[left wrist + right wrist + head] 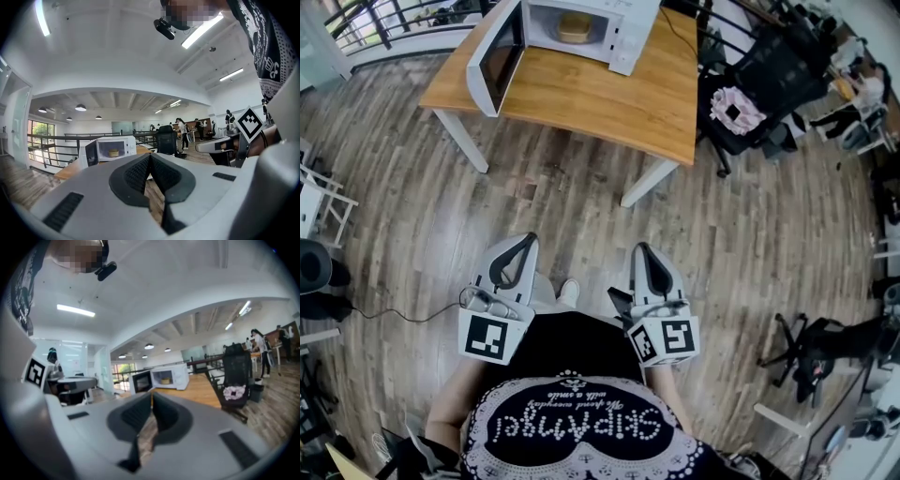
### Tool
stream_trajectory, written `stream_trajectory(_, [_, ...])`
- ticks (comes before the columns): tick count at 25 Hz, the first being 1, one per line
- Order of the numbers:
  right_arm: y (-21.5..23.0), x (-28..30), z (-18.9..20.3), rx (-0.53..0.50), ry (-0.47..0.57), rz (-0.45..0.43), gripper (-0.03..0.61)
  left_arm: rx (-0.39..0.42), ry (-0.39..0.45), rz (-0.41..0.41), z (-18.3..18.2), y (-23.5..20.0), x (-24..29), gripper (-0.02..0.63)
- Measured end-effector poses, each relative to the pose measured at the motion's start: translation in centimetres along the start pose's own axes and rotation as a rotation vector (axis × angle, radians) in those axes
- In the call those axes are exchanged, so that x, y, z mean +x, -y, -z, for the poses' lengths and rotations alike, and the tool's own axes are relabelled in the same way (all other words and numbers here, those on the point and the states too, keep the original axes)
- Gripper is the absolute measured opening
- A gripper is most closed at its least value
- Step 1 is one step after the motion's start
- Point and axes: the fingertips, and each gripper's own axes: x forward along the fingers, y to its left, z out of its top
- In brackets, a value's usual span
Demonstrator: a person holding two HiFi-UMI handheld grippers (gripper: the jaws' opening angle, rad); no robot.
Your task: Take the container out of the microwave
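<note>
2 shut, empty tongs, well short of the open microwave (633, 37)

The left gripper (528, 238) and right gripper (643, 249) have their jaws pressed together with nothing between. The container (573, 28), a low tan tub, sits upright inside the microwave on the wooden table (609, 103), behind the swung-out door (497, 61). It is too small to show a label or a long axis. White cursive print on the black shirt (572, 375) appears upside down and cannot be read for certain.

Right gripper (151, 397) fingers (136, 416) together — container (165, 379) inside open microwave (183, 375)
</note>
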Motion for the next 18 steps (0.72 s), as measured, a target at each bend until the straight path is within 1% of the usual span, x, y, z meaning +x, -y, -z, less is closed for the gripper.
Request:
stream_trajectory(4, [0.1, -0.1, 0.2, 0.0, -0.008, -0.012, 0.034, 0.012, -0.008, -0.008, 0.2, 0.1, -0.2, 0.025])
stream_trajectory(9, [0.6, 0.1, 0.6, 0.001, -0.024, -0.009, 0.034, 0.033, 0.008, 0.016, -0.3, 0.4, 0.8, 0.025])
stream_trajectory(14, [1.0, 1.3, 0.9, 0.005, -0.037, -0.002, 0.034, 0.015, 0.032, 0.007, -0.7, -0.6, 2.4, 0.025])
stream_trajectory(18, [1.6, 2.4, 1.2, 0.016, -0.057, 0.012, 0.034, -0.018, 0.017, 0.007, -0.1, -1.1, 3.8, 0.025])
